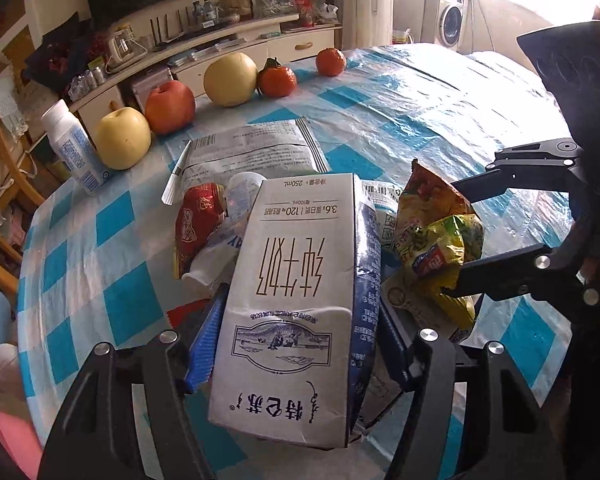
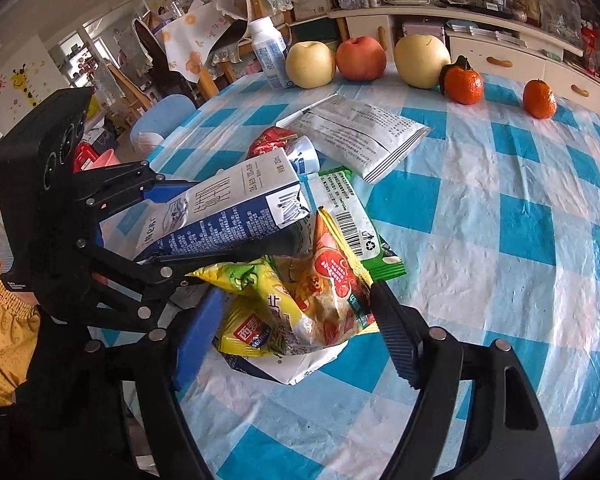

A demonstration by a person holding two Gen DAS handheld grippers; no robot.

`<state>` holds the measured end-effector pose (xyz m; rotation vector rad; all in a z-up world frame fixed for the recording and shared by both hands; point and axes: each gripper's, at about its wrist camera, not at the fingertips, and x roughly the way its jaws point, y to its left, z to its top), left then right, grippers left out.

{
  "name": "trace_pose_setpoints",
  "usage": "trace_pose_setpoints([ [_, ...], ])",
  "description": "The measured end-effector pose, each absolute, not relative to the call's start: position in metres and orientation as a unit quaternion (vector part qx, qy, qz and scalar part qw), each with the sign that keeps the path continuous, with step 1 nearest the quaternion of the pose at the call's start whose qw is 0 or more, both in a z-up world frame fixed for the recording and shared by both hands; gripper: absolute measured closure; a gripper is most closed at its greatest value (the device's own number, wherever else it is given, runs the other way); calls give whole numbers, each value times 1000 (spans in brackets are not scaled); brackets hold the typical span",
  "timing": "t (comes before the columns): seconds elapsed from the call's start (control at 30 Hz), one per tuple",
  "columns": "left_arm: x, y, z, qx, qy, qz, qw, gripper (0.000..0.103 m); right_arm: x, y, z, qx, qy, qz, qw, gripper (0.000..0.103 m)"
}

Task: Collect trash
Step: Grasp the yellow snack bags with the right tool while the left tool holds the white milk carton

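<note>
A grey-and-blue milk carton [image 1: 292, 300] sits tilted between the blue pads of my left gripper [image 1: 300, 304], which is shut on its two sides. From the right wrist view the carton [image 2: 220, 216] is lifted over the trash pile. A crumpled yellow snack bag [image 2: 292, 312] lies between the fingers of my right gripper [image 2: 296, 320], and both pads press on it. In the left wrist view that gripper [image 1: 450, 238] pinches the bag [image 1: 440, 240] from the right. Around them lie a red wrapper [image 1: 196, 220], a green wrapper [image 2: 348, 216] and a silver pouch [image 2: 364, 136].
The round table's blue-checked cloth [image 2: 500, 240] is bare to the right of the pile. Along its far edge stand a white bottle [image 2: 268, 52], a yellow apple [image 2: 310, 64], a red apple [image 2: 360, 58], a pear [image 2: 422, 60] and two tangerines [image 2: 464, 84]. A cabinet [image 2: 496, 60] and chairs stand behind.
</note>
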<state>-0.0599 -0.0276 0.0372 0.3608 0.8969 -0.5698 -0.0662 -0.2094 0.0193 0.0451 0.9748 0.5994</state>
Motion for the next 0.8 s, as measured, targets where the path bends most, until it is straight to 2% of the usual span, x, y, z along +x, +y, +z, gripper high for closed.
trace_pose_setpoints([
  [0.3,-77,-9,52,97,396,-241,881,38,-67,-203,17,-4,456,273,847,27],
  [0.4,-82,2,58,70,384,-232,891,38,-67,-202,17,-9,453,269,850,32],
  [0.53,-87,19,61,46,369,-220,902,38,-68,-201,22,-15,440,266,858,44],
  [0.8,-89,53,65,-3,346,-207,915,38,-69,-198,29,-21,422,254,870,56],
])
